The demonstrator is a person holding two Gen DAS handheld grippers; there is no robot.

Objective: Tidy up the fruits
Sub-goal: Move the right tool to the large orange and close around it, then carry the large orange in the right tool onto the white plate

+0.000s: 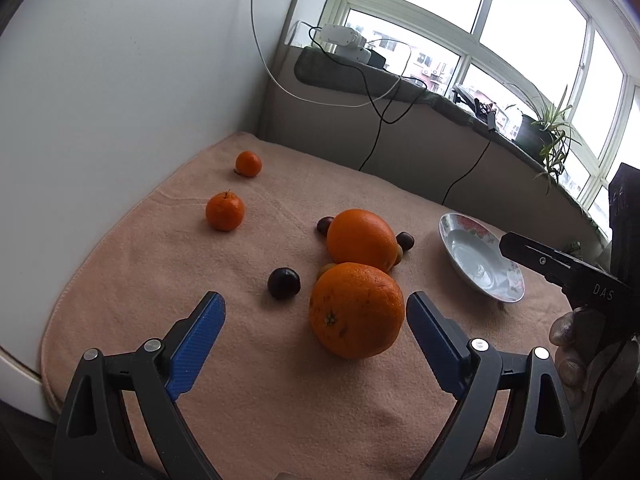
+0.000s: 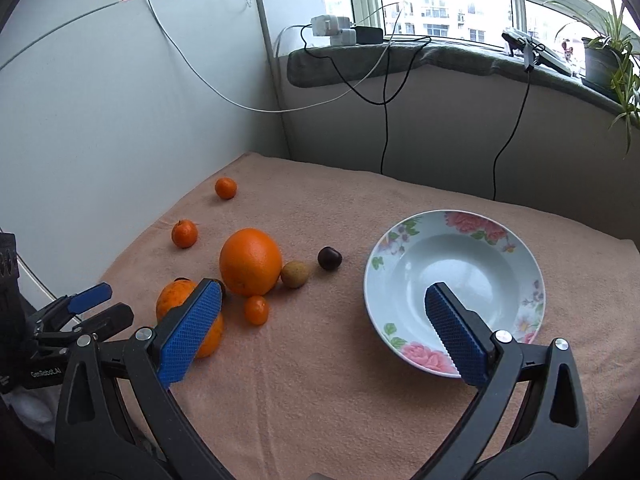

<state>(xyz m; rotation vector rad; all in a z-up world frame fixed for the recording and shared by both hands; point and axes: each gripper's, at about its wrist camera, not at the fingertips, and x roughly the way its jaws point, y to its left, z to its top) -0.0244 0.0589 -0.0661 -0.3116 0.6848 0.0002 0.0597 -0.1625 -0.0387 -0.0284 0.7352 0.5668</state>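
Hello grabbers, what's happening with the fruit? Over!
Left gripper open, near big orange. Right gripper open, empty. Floral white bowl empty. Nothing blocking.

Our left gripper (image 1: 316, 320) hangs low at the near left with its blue pads spread wide. Our right gripper (image 2: 324, 320) sits at the near right, jaws likewise wide apart. Fingers (image 1: 568, 344) of our right hand wrap its black handle.
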